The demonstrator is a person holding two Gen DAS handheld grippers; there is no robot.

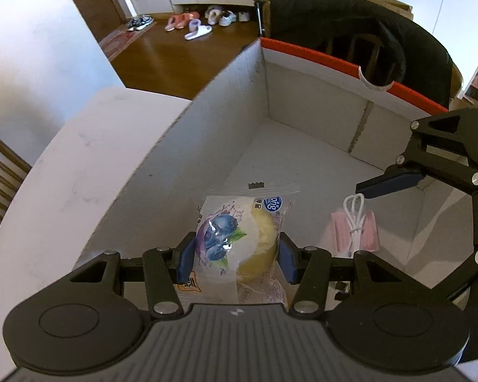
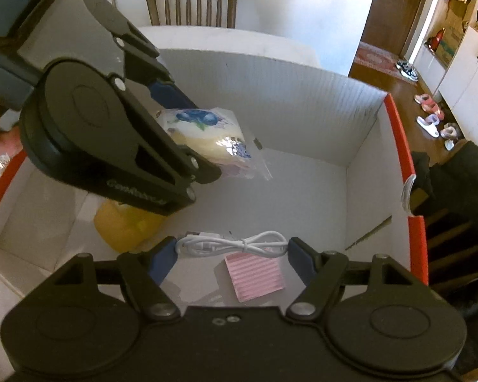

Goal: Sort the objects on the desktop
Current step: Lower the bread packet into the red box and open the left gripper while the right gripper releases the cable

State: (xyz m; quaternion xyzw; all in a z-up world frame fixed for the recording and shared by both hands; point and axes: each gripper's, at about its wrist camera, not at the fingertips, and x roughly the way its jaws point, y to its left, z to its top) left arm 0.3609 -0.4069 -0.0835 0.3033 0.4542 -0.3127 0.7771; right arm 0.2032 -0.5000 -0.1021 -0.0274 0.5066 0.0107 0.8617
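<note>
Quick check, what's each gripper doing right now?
Left gripper: shut on the blueberry bread packet, over the white box.
Right gripper: shut on the coiled white cable, above the pink pad.

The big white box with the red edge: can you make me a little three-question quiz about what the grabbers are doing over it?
1. True or false: the left gripper holds the snack packet.
2. What does the right gripper hold? A) white cable B) pink pad C) yellow tub
3. Fill in: the pink pad lies inside the ____.

Key: 1 true; 2 A; 3 box
</note>
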